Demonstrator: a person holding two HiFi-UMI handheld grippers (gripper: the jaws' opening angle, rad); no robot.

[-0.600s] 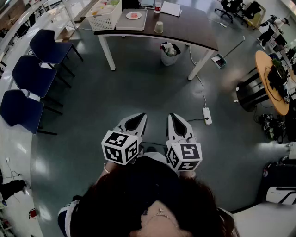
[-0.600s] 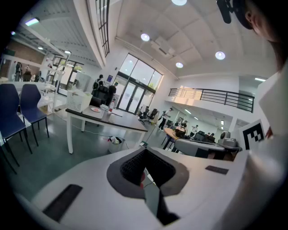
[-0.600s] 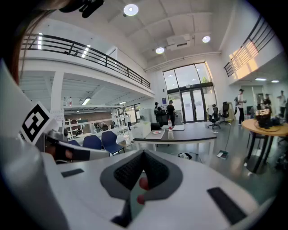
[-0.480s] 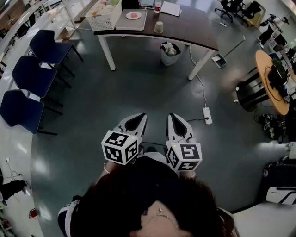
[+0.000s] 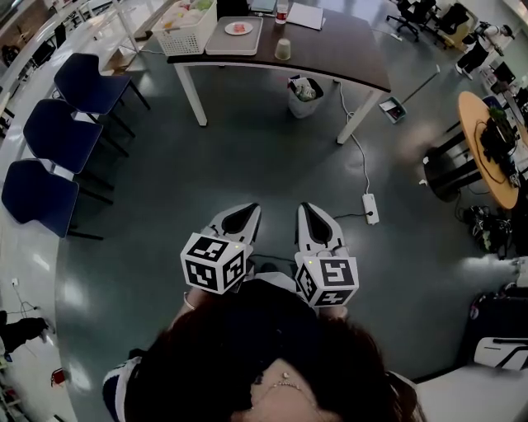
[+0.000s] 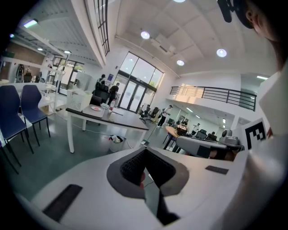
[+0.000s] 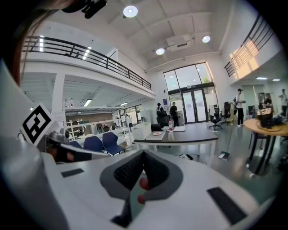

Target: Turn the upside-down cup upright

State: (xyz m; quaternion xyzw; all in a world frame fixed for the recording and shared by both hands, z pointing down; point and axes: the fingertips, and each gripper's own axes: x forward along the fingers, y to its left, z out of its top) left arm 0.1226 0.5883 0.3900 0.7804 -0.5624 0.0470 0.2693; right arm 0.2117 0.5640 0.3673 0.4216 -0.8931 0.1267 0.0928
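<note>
The upside-down beige cup [image 5: 283, 49] stands on the dark-topped table [image 5: 346, 51] at the far end of the room, to the right of a grey tray [image 5: 234, 39]. Both grippers are held side by side close to the person's body, far from the table and pointing toward it. My left gripper [image 5: 247, 209] is shut with nothing in it, and so is my right gripper [image 5: 306, 208]. In the left gripper view the left gripper [image 6: 145, 152] has its jaws together, with the table [image 6: 118, 119] small in the distance. The right gripper [image 7: 143, 155] also frames the table [image 7: 191, 137] beyond its touching jaws.
On the table are a white basket [image 5: 189, 30], a plate [image 5: 239, 27] on the tray, a bottle [image 5: 282, 11] and papers [image 5: 305, 16]. A waste bin [image 5: 304, 95] stands beneath it. Three blue chairs [image 5: 62, 136] line the left. A power strip [image 5: 369, 206] lies on the floor; a round table [image 5: 488, 144] is at right.
</note>
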